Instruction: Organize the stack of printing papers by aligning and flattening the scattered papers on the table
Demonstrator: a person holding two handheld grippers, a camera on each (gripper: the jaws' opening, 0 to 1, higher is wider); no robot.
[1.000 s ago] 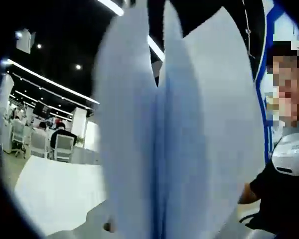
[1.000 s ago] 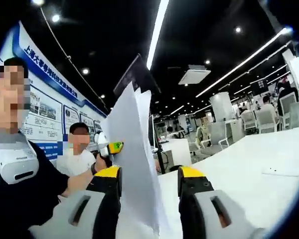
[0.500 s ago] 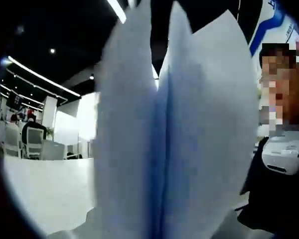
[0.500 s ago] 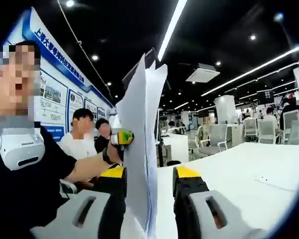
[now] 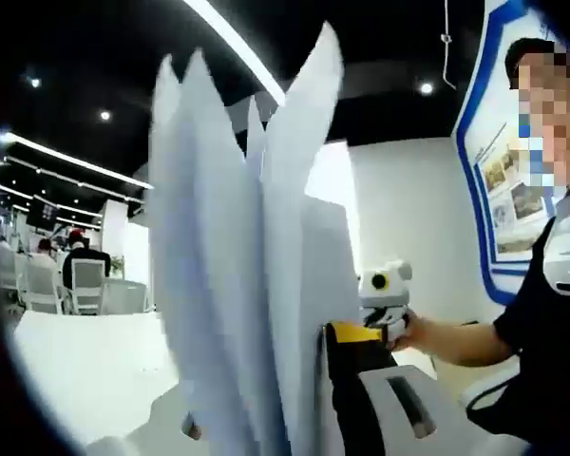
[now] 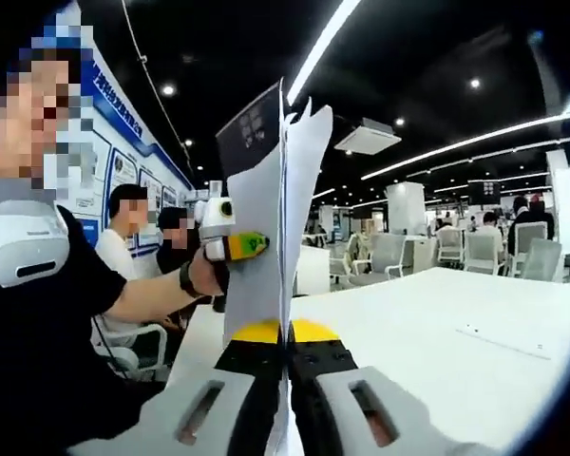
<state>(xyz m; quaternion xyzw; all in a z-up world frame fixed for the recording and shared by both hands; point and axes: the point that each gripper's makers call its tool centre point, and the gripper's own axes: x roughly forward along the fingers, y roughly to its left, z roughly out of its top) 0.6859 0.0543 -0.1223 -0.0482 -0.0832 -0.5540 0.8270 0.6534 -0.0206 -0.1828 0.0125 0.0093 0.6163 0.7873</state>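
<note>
A stack of white printing papers (image 6: 264, 204) stands upright on its edge above the white table (image 6: 427, 323). My right gripper (image 6: 287, 332) is shut on the stack's lower edge, its yellow-tipped jaws pressed together with the sheets between them. My left gripper (image 6: 233, 245), held by a hand, meets the stack's left edge higher up. In the left gripper view the papers (image 5: 233, 275) fan out close to the lens. They hide one jaw of my left gripper (image 5: 277, 334), and the other jaw stands against the sheets. The right gripper (image 5: 384, 285) shows beyond them.
One loose sheet (image 6: 503, 340) lies flat on the table at the right. A person in a black shirt (image 6: 38, 323) stands close on the left, with other people behind. Office chairs (image 6: 385, 256) and desks stand farther back.
My right gripper's jaws have come together on the papers; they stood apart on either side of the stack before. The left gripper view has shifted, and one jaw and the right gripper now show.
</note>
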